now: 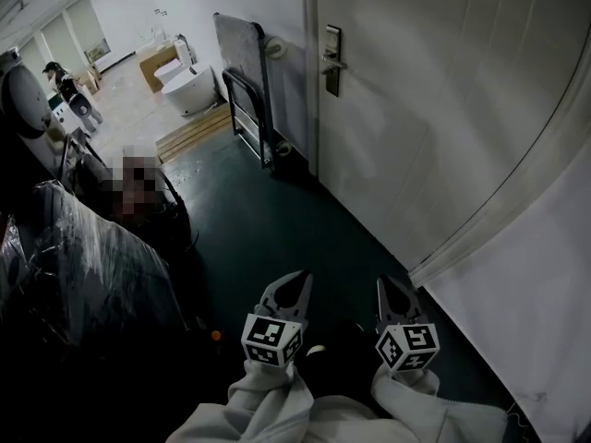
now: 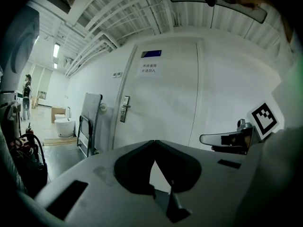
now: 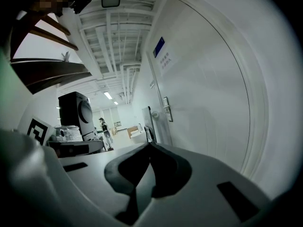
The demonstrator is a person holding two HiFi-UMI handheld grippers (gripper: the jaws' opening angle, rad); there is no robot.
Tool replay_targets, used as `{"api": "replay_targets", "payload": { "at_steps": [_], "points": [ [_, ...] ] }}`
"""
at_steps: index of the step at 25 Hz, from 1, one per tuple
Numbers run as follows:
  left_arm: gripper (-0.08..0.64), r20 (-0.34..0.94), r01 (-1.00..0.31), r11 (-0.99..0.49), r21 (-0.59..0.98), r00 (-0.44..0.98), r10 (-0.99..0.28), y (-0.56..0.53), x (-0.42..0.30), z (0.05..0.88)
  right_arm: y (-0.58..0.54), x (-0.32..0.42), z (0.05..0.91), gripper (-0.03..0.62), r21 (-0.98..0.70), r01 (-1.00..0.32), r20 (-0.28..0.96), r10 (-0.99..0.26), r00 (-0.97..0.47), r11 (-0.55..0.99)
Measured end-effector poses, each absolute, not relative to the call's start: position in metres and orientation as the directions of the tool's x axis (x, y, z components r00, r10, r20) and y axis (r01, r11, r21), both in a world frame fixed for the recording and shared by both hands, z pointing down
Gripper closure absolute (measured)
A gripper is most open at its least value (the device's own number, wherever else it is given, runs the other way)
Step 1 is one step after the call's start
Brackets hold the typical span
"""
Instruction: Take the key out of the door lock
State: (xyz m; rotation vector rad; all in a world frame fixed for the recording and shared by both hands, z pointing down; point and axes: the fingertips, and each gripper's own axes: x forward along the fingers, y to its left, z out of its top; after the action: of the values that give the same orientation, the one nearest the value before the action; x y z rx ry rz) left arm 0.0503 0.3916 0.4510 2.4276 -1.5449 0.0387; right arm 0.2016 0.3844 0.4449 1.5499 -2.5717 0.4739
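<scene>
The white door (image 1: pixel 416 81) stands shut, far ahead along the right wall. Its metal lock plate with a lever handle (image 1: pixel 332 59) also shows small in the left gripper view (image 2: pixel 125 109) and in the right gripper view (image 3: pixel 166 109). A key in the lock is too small to make out. My left gripper (image 1: pixel 294 282) and right gripper (image 1: pixel 390 289) are side by side low in the head view, well short of the door. Both point toward it. The left gripper's (image 2: pixel 152 142) tips meet with nothing held. So do the right gripper's (image 3: pixel 149 144) tips.
A folded platform cart (image 1: pixel 245 72) leans on the wall just left of the door. Beyond it lie a wooden pallet (image 1: pixel 194 129) and a white toilet (image 1: pixel 189 86). Plastic-wrapped goods (image 1: pixel 74 266) crowd the left. A person (image 1: pixel 65 81) stands far off. A white panel (image 1: pixel 517 284) juts at right.
</scene>
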Motion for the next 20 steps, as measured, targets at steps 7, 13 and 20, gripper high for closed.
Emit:
{"api": "replay_targets", "payload": {
  "at_steps": [7, 13, 20],
  "points": [
    [0.546, 0.171, -0.894, -0.395, 0.211, 0.431, -0.886, 0.373, 0.046, 0.46, 0.365, 0.196, 0.457, 0.541, -0.219, -0.874, 0.272, -0.833, -0.482, 0.434],
    [0.546, 0.18, -0.904, -0.365, 0.222, 0.406, -0.896, 0.338, 0.035, 0.464, 0.327, 0.186, 0.464, 0.54, -0.223, -0.864, 0.286, -0.817, -0.501, 0.452],
    [0.546, 0.186, -0.908, -0.357, 0.22, 0.399, -0.898, 0.276, 0.033, 0.468, 0.265, 0.184, 0.468, 0.54, -0.23, -0.859, 0.299, -0.807, -0.509, 0.457]
  ]
}}
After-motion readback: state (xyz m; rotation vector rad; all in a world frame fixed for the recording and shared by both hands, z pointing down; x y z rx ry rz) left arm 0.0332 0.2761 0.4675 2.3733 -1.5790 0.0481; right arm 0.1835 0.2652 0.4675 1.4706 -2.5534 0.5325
